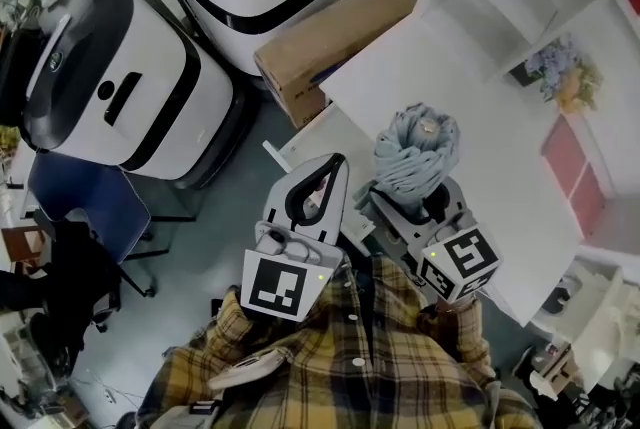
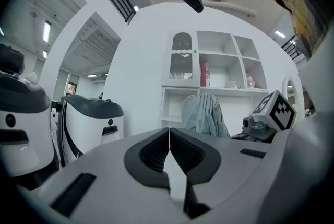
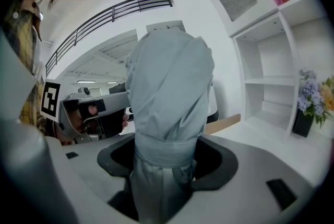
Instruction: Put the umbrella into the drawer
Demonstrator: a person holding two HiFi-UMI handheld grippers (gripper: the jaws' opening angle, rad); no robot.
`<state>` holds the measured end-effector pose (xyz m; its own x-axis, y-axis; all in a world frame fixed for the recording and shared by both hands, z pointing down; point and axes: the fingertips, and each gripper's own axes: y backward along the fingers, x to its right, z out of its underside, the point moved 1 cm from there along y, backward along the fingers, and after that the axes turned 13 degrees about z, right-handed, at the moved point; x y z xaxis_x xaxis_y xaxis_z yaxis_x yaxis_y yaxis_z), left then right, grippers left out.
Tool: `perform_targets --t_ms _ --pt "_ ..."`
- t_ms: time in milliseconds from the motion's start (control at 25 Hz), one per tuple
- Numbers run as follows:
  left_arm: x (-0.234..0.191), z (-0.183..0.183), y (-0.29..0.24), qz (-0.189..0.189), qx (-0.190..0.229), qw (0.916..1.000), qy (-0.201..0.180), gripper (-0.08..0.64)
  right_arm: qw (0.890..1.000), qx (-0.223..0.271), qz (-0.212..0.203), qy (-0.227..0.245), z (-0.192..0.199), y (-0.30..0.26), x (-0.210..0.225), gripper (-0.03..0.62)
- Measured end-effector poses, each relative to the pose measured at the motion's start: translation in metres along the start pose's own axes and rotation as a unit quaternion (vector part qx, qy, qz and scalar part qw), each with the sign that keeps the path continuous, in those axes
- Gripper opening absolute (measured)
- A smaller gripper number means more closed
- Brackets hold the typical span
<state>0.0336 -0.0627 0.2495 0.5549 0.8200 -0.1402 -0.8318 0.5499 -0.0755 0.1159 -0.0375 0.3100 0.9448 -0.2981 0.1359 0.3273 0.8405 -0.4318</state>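
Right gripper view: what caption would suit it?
Right gripper clamped on a folded grey umbrella, white shelves beyond.

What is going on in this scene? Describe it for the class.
A person in a checked shirt holds a gripper in each hand. The right gripper has its jaws closed on a folded grey umbrella, beside a white desk. The left gripper has its jaws together with nothing between them. The umbrella is not yet in any drawer.
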Motion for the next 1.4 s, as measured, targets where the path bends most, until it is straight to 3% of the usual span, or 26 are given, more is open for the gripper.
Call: perform_targets --t_ms 320,960,1400 --pt "-0.012 0.008 -0.019 -0.016 -0.019 0.9997 -0.001 0.023 0.999 -0.015 -0.036 -0.001 -0.001 -0.025 0.009 0.302" --pt "-0.029 0.018 -0.022 0.010 -0.032 0.9994 0.008 0.023 0.999 -0.032 -0.018 -0.014 0.006 -0.044 0.000 0.302" --pt "-0.034 0.046 -0.024 0.002 -0.048 0.9985 0.027 0.023 0.997 -0.068 -0.017 -0.022 0.032 -0.058 0.007 0.302"
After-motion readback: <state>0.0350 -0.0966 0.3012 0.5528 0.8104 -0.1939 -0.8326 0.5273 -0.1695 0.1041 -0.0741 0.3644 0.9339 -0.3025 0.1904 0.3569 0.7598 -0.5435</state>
